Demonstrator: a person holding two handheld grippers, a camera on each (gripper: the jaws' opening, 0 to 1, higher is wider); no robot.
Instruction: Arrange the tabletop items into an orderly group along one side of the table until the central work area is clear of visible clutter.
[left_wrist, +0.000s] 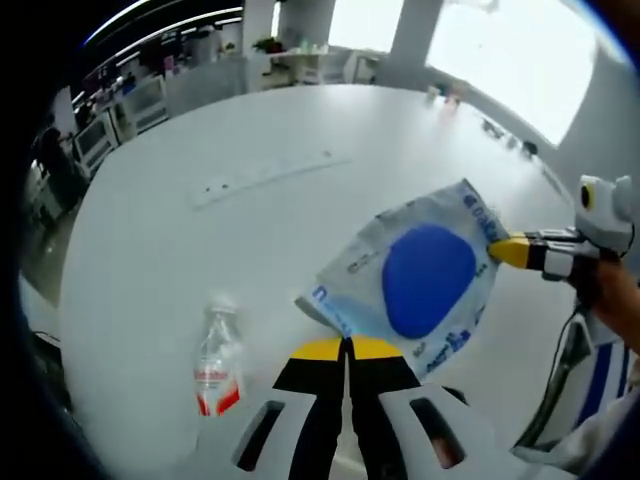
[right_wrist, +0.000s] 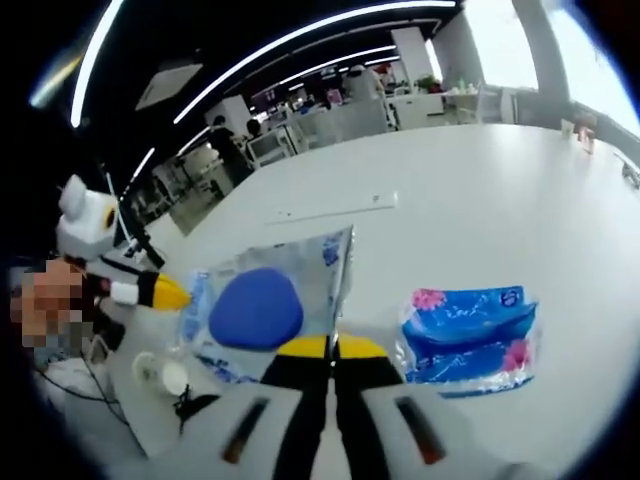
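Gripping the clear pouch (left_wrist: 420, 280) with its blue pad at opposite edges, we have both tools clamped on it: the left gripper (left_wrist: 347, 347) at lower centre, the right gripper (left_wrist: 512, 251) at right. In the right gripper view, a blue tissue pack (right_wrist: 470, 335) lies lower right. A bottle (left_wrist: 218, 360) lies lower left on the white table (left_wrist: 200, 250).

My right gripper (right_wrist: 331, 345) hides the clear bag (right_wrist: 270, 300)'s near corner. Bag print too blurred to read. Tissue pack (right_wrist: 468, 335) lettering illegible to me.
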